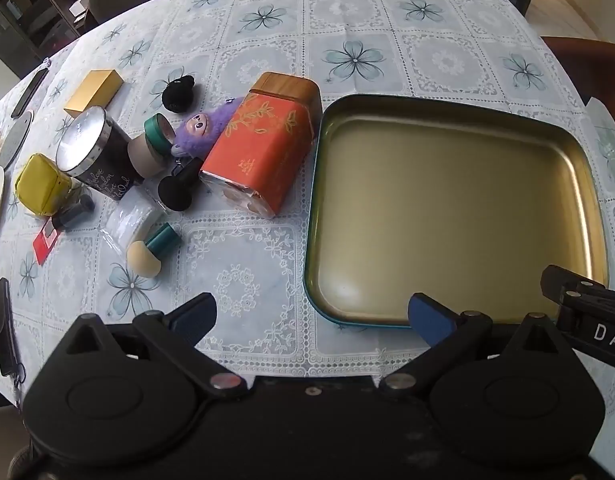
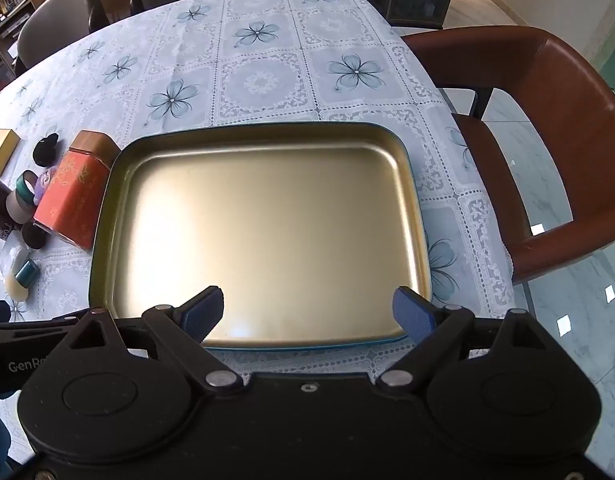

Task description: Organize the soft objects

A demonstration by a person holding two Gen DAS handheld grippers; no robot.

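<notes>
A shallow gold metal tray (image 1: 587,184) with a teal outer rim lies bare on the flowered tablecloth; in the right wrist view this tray (image 2: 421,240) fills the middle. Left of it, a purple plush toy (image 1: 205,126) leans against an orange tin (image 1: 263,152). A black fluffy ball (image 1: 178,94), a yellow pouch (image 1: 41,186) and a tan sponge puff with a teal handle (image 1: 147,258) lie nearby. My left gripper (image 1: 312,316) hangs open above the cloth by the tray's near left corner. My right gripper (image 2: 307,312) is open over the tray's near edge, holding nothing.
A black round jar (image 1: 97,152), a beige jar with a green lid (image 1: 149,148), a black brush (image 1: 179,188), a gold box (image 1: 93,92) and a white packet (image 1: 129,222) crowd the left side. A brown chair (image 2: 547,140) stands at the table's right edge.
</notes>
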